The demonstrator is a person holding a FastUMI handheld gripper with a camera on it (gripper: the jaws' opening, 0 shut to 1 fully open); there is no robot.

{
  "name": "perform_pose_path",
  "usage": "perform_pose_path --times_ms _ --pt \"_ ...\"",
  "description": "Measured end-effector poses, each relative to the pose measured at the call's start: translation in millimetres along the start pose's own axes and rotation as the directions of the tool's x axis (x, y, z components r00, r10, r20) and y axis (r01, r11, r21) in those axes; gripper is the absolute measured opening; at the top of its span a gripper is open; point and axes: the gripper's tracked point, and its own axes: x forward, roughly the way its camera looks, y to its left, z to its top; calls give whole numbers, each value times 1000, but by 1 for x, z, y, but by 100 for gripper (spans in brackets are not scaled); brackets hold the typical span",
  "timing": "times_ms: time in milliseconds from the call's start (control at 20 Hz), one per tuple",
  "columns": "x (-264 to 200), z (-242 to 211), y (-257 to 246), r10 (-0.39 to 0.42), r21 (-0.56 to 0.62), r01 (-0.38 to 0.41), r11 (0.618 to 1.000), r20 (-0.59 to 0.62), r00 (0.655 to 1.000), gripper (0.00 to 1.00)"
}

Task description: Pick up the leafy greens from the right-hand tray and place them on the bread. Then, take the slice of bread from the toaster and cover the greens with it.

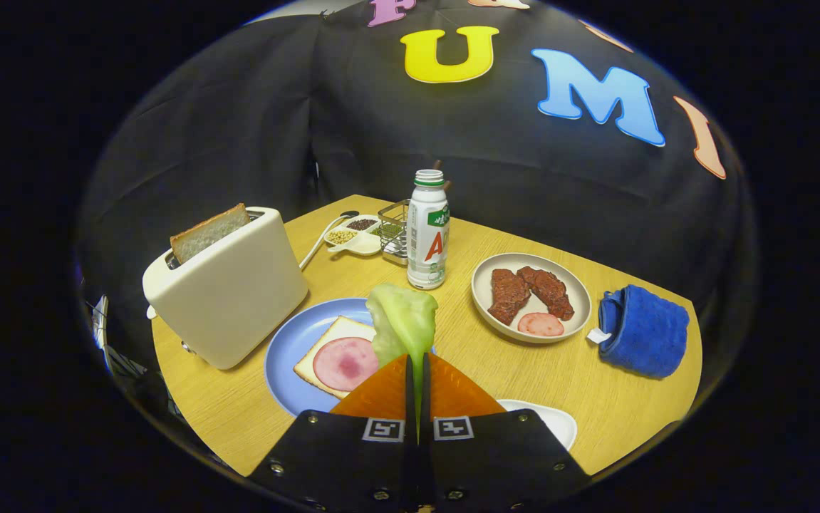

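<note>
So the wooden table is a rounded one and we're hanging over its near edge. Open room is mostly the bare wood between the blue plate and the beige plate, plus a strip ahead of the blue towel, which sits close to the table's right edge. The white toaster is parked near the left edge, just beside the blue plate, so that side is tight.

Behind everything we've got black cloth for a wall. At the back of the table there's a white bottle with a green cap, a wire basket touching or nearly touching it, and a little white dish of what look like beans and seeds, hard to tell at this size. The beige plate carries two brown meat pieces and a pink slice. A white tray peeks out just right of the fingers.

The gripper is clamped on the leafy greens; both fingers pinch the stem, with the leaf standing up just ahead of the tips, over the blue plate's right side. On that plate lies the bread topped with ham. The other bread slice sticks up out of the toaster slot.
</note>
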Motion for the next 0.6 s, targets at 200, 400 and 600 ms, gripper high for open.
perform_pose_path --times_ms 200,400,600 --pt "20 1 14 25 2 -25 1000 -14 1000 1" --pt "36 -1 34 74 18 -73 997 -38 997 1" --pt "47 -8 52 122 47 -119 992 -75 990 1"
